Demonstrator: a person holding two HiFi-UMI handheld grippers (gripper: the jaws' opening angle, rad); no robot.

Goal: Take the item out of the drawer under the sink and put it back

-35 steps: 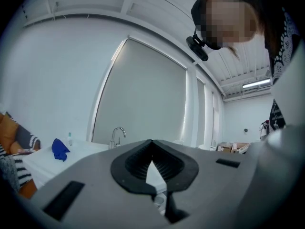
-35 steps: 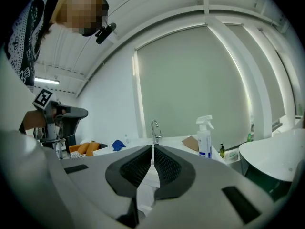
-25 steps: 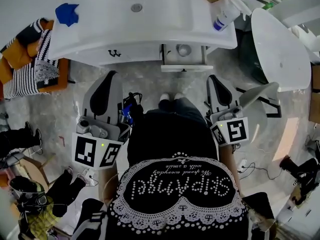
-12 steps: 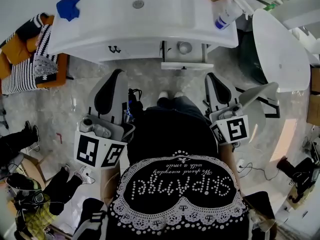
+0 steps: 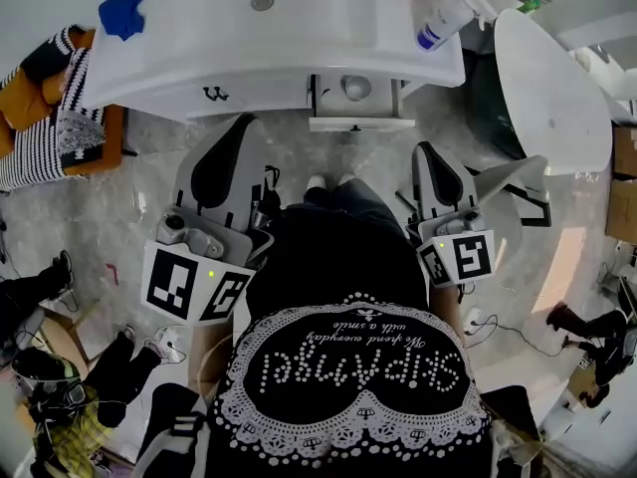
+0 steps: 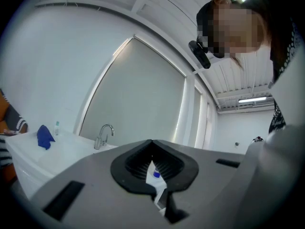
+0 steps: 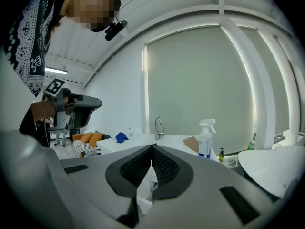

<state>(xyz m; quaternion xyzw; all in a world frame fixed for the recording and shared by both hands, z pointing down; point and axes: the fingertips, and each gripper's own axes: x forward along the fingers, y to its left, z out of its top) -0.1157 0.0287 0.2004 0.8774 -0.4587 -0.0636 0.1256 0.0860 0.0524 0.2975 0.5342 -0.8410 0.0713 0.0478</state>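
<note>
Holding nothing, jaws pressed together, the right gripper (image 5: 426,151) and left gripper (image 5: 242,124) face the open white drawer (image 5: 360,123) ahead between them. Its small round pale item (image 5: 355,87) sits inside, probably nearer the right.

place: bathroom | signs: white sink (image 5: 328,30), chrome faucet (image 7: 157,127), spray bottle (image 7: 206,144)

White sink counter (image 5: 328,28), blue cloth (image 5: 121,15), black-and-white striped cushion (image 5: 45,152)
</note>
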